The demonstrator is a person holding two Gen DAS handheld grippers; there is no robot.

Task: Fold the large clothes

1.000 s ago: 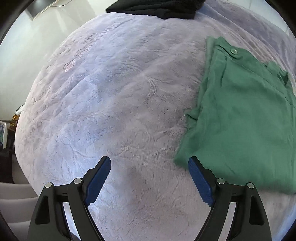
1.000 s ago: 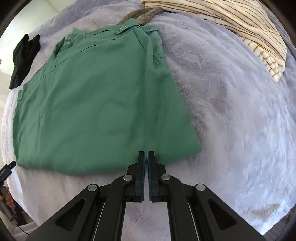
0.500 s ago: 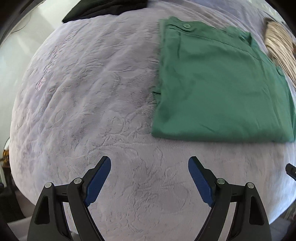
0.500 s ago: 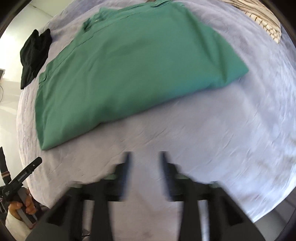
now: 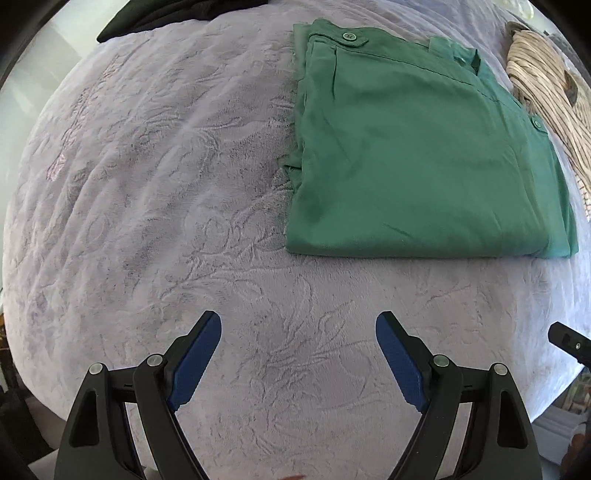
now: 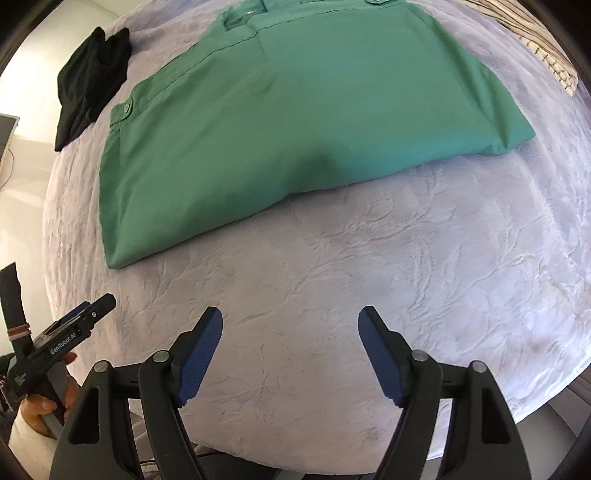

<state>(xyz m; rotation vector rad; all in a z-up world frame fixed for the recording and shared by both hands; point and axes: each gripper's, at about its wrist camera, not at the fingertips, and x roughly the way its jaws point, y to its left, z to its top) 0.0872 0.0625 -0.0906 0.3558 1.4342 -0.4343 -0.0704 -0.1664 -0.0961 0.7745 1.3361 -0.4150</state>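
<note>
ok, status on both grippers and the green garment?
Left gripper open, empty. Right gripper open, empty. Folded green buttoned garment flat on lilac textured bedspread, untouched. Nothing between grippers and garment.

Striped cloth (image 5: 546,99) and black garment (image 5: 177,14) cut off by frame edges

We are looking at a home bedroom: a bed is filling both views, covered by a pale lavender plush bedspread (image 5: 155,206) embossed with a leafy pattern and curving away at its edges. Clothes are lying on it as on laundry day — a folded green garment (image 6: 295,122) with buttoned tabs, a dark black garment (image 6: 92,81) bunched near the far edge, and a cream striped cloth (image 5: 546,92) trailing off to one side. Plain white walls (image 6: 26,62) are showing beyond the bed, and what may be a screen's corner is peeking in by the wall.
</note>
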